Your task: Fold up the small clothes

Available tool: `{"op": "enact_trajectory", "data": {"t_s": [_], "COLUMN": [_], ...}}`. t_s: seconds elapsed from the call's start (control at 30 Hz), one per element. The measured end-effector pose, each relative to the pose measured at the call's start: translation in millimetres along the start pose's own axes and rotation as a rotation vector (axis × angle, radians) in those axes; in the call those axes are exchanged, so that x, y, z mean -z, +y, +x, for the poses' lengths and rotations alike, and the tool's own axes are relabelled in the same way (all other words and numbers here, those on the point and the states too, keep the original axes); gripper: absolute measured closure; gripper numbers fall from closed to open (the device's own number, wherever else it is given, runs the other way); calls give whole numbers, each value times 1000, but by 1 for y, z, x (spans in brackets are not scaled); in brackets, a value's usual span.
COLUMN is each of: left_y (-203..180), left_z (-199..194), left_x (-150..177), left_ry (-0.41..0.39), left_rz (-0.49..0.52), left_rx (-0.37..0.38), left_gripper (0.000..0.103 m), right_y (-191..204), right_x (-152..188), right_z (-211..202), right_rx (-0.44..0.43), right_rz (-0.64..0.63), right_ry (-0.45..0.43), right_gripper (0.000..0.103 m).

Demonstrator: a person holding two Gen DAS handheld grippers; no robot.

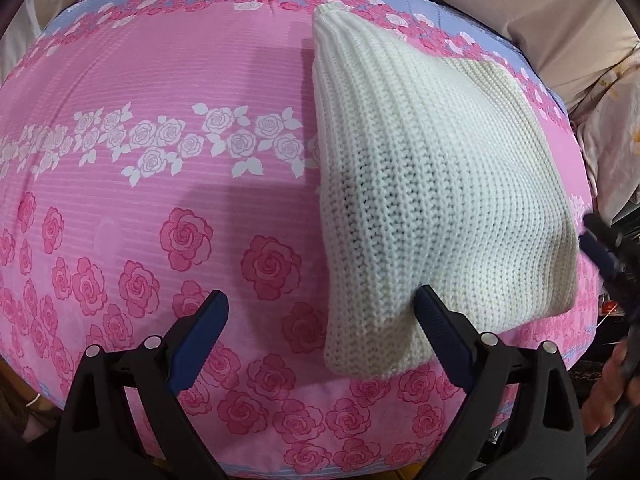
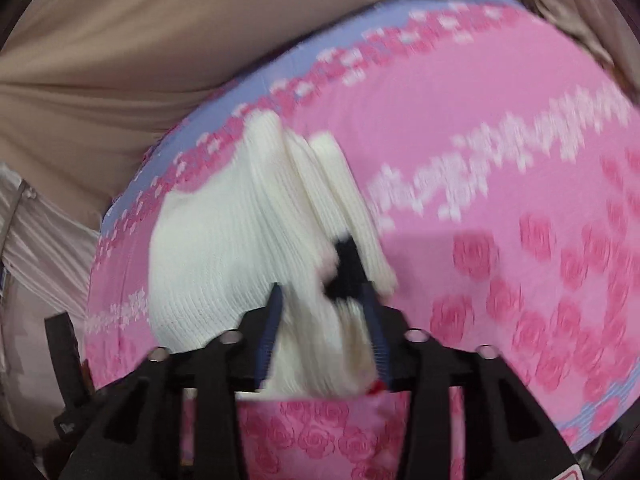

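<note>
Left wrist view: one white knitted garment, folded, laid on one pink rose-print cover, occupying the 1 to 4 o'clock part of the frame. One left gripper at 6 o'clock, its two jaws spread wide, nothing clamped; the right-hand finger is seen over the garment's near edge, contact not determinable. One right gripper glimpsed at 3 o'clock, blurred.

Right wrist view: heavily blurred. One garment at centre, on the cover. One right gripper at 6 o'clock, two jaws part-open, knit fabric lying between them; whether it is pinched cannot be told
</note>
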State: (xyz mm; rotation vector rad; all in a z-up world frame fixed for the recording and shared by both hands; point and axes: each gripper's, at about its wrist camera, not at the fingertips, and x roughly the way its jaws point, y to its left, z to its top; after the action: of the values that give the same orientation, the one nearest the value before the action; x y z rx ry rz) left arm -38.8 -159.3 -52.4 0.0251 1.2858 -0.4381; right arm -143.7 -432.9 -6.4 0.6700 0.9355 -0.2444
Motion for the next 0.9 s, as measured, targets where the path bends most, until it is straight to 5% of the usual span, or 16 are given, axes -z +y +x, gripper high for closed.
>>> {"op": "enact_trajectory", "data": {"t_s": [0.07, 0.17, 0.23, 0.33, 0.47, 0.57, 0.73, 0.9], "left_y": [-2, -7, -9, -9, -15, -27, -36, -34], "left_z": [-4, -15, -22, -29, -21, -12, -14, -13], "left_x": [0, -9, -18, -35, -49, -50, -48, -49], "left_ry": [-10, -58, -91, -118, -117, -113, -134, -123], "left_rz": [-1, -6, -5, -13, 12, 63, 121, 108], "left_rx": [9, 35, 33, 17, -11, -54, -98, -94], "left_gripper": [11, 11, 11, 11, 11, 11, 11, 11], "right_y": [11, 22, 26, 38, 25, -12, -13, -22], "right_x": [-21, -37, -41, -47, -38, -16, -18, 5], "right_z": [11, 53, 73, 41, 4, 69, 37, 12], "right_rx": [2, 14, 16, -61, -28, 90, -4, -5], "right_rz": [-36, -97, -112, -94, -51, -27, 48, 65], "right_ry": [-1, 51, 100, -8, -123, 62, -19, -13], "right_gripper": [31, 32, 86, 89, 89, 83, 72, 55]}}
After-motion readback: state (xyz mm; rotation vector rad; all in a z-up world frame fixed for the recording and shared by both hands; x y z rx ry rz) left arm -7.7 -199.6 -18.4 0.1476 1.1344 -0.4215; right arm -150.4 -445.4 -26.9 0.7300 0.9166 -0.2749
